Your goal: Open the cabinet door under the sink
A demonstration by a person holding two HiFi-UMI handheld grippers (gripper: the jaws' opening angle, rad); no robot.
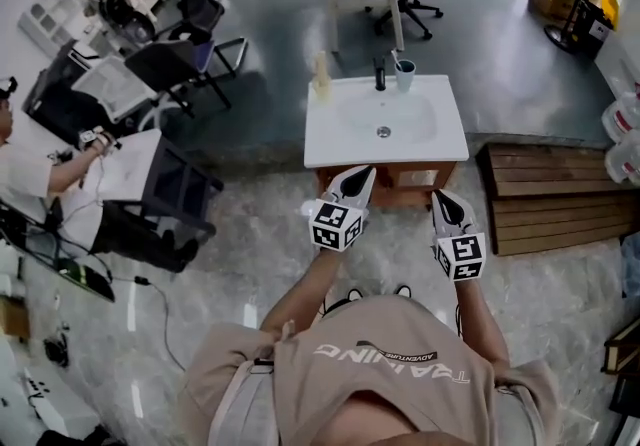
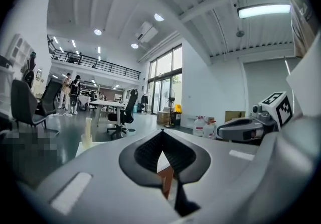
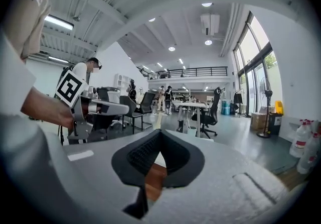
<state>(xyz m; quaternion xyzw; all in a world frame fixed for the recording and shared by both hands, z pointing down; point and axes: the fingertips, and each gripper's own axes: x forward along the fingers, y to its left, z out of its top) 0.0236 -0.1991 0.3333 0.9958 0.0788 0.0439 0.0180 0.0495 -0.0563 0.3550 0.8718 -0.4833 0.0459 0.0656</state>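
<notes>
The person stands facing the white sink (image 1: pixel 330 146), and the wooden cabinet door (image 1: pixel 400 179) shows just under the sink's front edge. The left gripper (image 1: pixel 360 176) is held in front of it near the front left corner, pointing at it, with its jaws clenched on nothing. The right gripper (image 1: pixel 442 198) points at the front right corner, likewise pressed together and empty, and neither touches the door.

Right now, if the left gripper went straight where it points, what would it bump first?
The left gripper would probably hit the wooden cabinet just under the white sink; depth is unclear.
</notes>
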